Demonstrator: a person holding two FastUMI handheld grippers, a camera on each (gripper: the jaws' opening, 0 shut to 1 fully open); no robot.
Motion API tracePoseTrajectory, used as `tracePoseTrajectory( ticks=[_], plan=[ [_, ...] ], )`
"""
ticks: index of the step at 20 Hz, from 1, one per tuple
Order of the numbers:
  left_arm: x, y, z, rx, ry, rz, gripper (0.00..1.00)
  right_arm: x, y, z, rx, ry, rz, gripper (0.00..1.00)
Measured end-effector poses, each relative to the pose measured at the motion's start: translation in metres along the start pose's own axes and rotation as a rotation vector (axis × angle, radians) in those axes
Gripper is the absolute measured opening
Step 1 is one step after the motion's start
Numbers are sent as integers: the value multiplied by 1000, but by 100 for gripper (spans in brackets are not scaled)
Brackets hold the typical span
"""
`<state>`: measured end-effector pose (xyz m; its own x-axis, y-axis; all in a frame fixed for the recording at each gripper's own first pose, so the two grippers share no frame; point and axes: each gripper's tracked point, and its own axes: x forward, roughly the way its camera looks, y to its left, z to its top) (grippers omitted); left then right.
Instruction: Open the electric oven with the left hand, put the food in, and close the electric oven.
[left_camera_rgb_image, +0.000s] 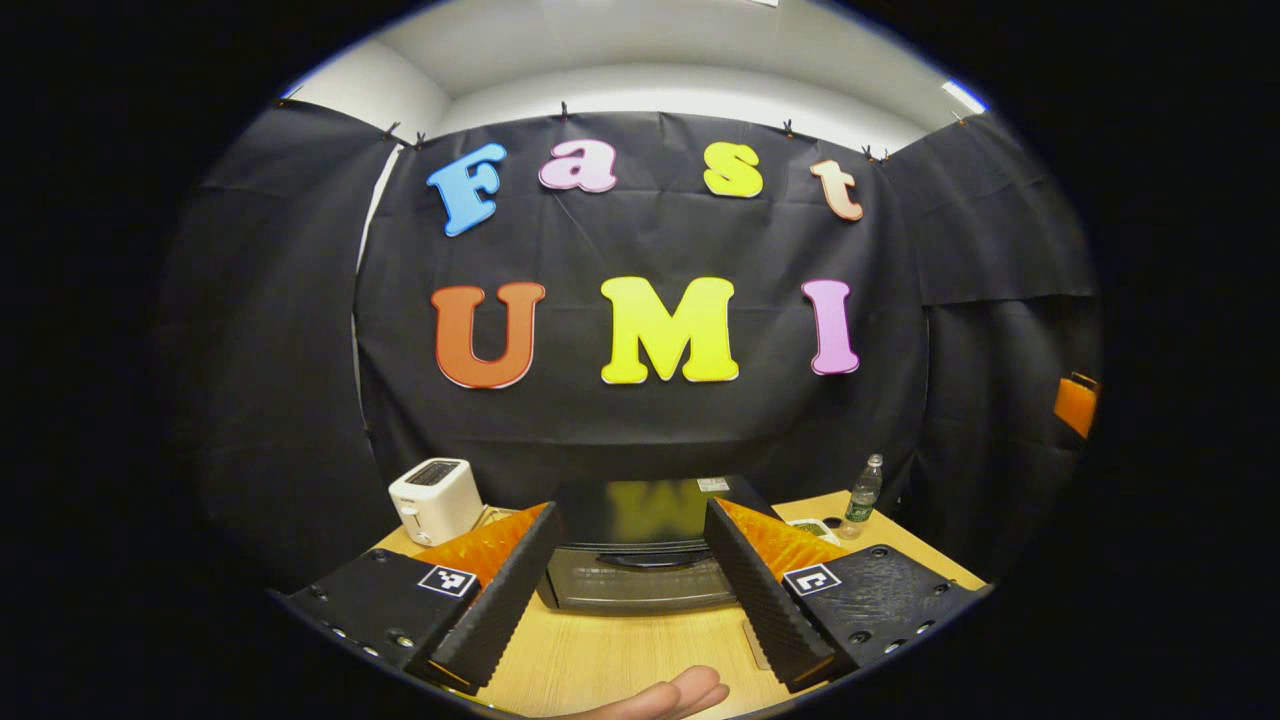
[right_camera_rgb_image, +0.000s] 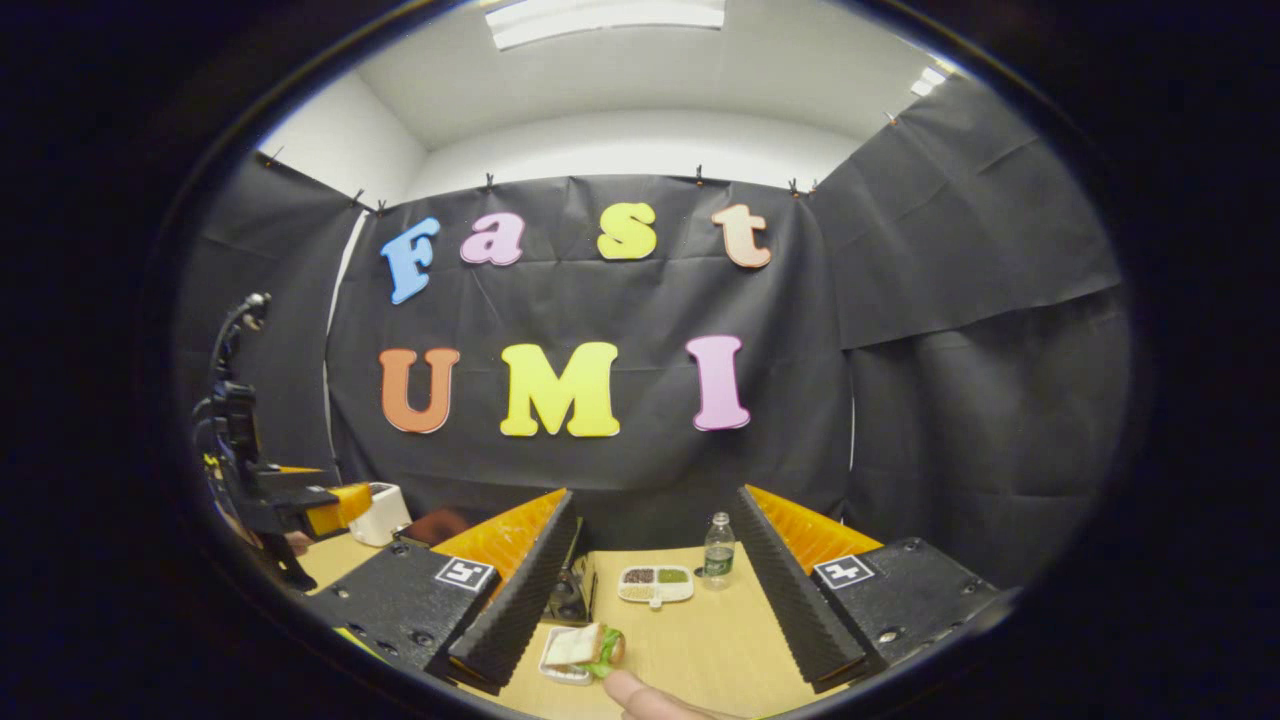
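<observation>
Toaster (left_camera_rgb_image: 436, 497) far left on the table (left_camera_rgb_image: 620, 650). Left gripper (left_camera_rgb_image: 632, 585) fingers spread wide, nothing held, aimed at the closed oven (left_camera_rgb_image: 640, 560); its handle is a thin dark slot, so a miss or slip looks likely. Right gripper (right_camera_rgb_image: 650, 610) fingers likewise apart and empty above the sandwich (right_camera_rgb_image: 583, 648) on the plate (right_camera_rgb_image: 560, 672); a loose grasp could squash it or shed filling.

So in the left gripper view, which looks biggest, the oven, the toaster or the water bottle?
1. Oven, easily the biggest, partly hidden behind the gripper's fingers.
2. Toaster.
3. Water bottle, the smallest; it stands farther back, so that makes it look a bit smaller.
</observation>
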<state>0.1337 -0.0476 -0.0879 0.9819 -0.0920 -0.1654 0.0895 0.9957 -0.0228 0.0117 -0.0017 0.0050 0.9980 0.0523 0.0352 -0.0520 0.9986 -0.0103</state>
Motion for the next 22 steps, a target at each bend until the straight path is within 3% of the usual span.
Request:
tracePoseTrajectory(
  ticks=[4, 5, 6, 7, 17, 18, 19, 22],
  plan=[
    [53, -4, -38, -20, 119, -22, 96, 8, 1, -6, 7, -10, 22, 100],
    [66, -5, -47, -18, 144, -20, 96, 10, 2, -8, 9, -8, 29, 92],
    [75, -7, -55, -15, 167, -20, 96, 11, 2, -10, 8, -5, 37, 92],
    [86, -6, -61, -15, 179, -2, 96, 12, 0, -11, 5, -4, 40, 100],
    [145, -28, -116, -98, 322, -4, 93, 16, -22, -22, -10, -6, 29, 100],
    [148, -25, -119, -88, 330, 3, 93, 17, -25, -22, -11, -7, 26, 92],
    [150, -24, -123, -74, 340, 11, 93, 18, -29, -23, -11, -8, 19, 100],
    [158, -17, -132, -37, 349, 45, 94, 17, -38, -24, -7, -12, -1, 100]
  ],
)
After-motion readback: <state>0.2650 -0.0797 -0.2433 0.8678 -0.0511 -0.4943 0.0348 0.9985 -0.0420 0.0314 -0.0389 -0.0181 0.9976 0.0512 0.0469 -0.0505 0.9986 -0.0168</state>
